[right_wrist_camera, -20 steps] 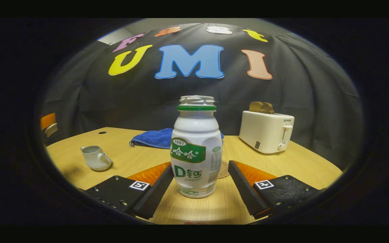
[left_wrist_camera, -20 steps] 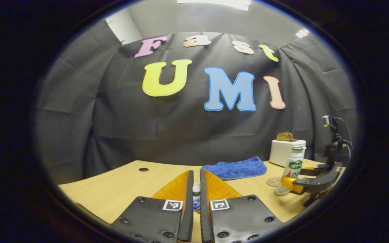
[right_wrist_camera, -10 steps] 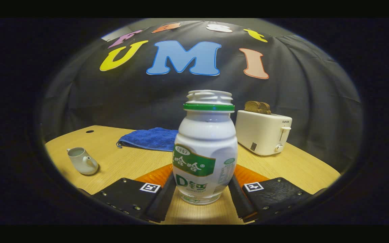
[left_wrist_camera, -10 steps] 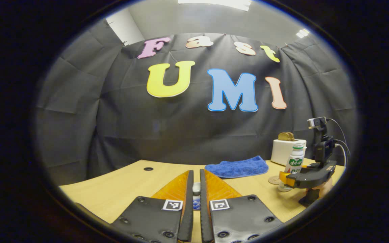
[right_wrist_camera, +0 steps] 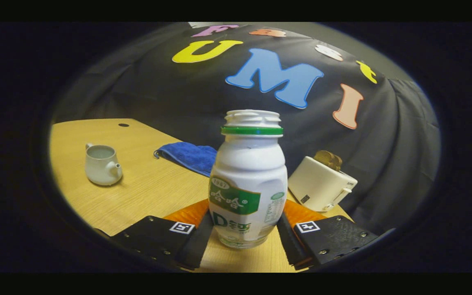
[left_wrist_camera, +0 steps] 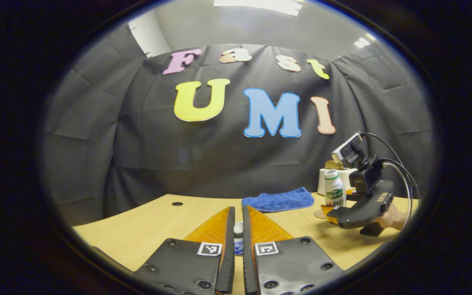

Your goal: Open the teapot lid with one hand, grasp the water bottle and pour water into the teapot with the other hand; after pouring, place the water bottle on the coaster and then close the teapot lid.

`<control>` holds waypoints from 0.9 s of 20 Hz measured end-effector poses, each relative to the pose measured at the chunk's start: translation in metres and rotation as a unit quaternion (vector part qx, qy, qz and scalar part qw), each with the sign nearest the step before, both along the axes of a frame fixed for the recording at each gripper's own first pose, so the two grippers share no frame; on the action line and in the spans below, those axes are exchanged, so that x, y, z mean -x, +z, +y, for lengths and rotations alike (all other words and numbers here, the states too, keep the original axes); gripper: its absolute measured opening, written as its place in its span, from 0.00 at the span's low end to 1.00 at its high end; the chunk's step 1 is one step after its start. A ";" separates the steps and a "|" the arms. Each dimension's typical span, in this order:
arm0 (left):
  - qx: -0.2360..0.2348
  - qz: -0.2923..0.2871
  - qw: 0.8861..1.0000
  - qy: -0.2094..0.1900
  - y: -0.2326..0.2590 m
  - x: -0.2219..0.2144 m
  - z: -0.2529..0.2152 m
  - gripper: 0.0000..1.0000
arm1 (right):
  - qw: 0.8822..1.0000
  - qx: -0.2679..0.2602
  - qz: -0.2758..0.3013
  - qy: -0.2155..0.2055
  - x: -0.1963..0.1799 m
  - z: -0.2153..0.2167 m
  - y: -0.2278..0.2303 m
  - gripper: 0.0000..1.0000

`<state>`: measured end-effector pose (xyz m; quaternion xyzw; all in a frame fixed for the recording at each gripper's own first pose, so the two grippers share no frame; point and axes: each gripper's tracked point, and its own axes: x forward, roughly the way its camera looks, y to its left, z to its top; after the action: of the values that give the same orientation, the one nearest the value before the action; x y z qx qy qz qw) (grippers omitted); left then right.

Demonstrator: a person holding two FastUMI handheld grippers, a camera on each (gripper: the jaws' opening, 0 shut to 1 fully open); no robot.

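my right gripper (right_wrist_camera: 242,229) has its jaws clamped on the lower body of the water bottle (right_wrist_camera: 246,184), capless, held tilted off the table (right_wrist_camera: 146,192). the teapot (right_wrist_camera: 101,164) stands open on the table, off to the left of the bottle. my left gripper (left_wrist_camera: 238,235) has its jaws nearly together on the small teapot lid (left_wrist_camera: 238,229), pinched between them. a blue cloth (right_wrist_camera: 189,155) and a white toaster (right_wrist_camera: 322,184) sit behind the bottle; in the left gripper view the coaster (left_wrist_camera: 318,213) lies just beside the right gripper.
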<state>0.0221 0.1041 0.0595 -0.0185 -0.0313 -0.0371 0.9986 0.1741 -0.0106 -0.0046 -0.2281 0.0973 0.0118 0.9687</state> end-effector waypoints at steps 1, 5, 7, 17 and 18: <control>0.005 0.005 1.000 -0.006 -0.004 0.005 -0.001 0.19 | 1.000 0.009 0.001 0.004 0.000 0.004 0.001 0.76; 0.025 0.024 0.999 -0.024 -0.023 0.026 -0.002 0.19 | 0.998 0.066 -0.001 0.022 -0.002 0.020 0.003 0.75; 0.028 0.030 0.999 -0.030 -0.030 0.034 -0.004 0.19 | 0.994 0.105 -0.004 0.034 -0.004 0.029 0.006 0.75; -0.024 0.006 0.999 -0.048 -0.034 0.055 -0.013 0.15 | 0.955 0.287 -0.014 0.076 -0.025 0.066 0.008 0.75; -0.035 0.003 0.998 -0.048 -0.034 0.056 -0.014 0.19 | 0.950 0.303 -0.013 0.079 -0.027 0.068 0.006 0.75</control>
<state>-0.0336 0.0905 0.0259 0.0146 -0.0262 -0.0855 0.9959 0.2013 0.0575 0.0012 -0.5183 0.0655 0.0550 0.8509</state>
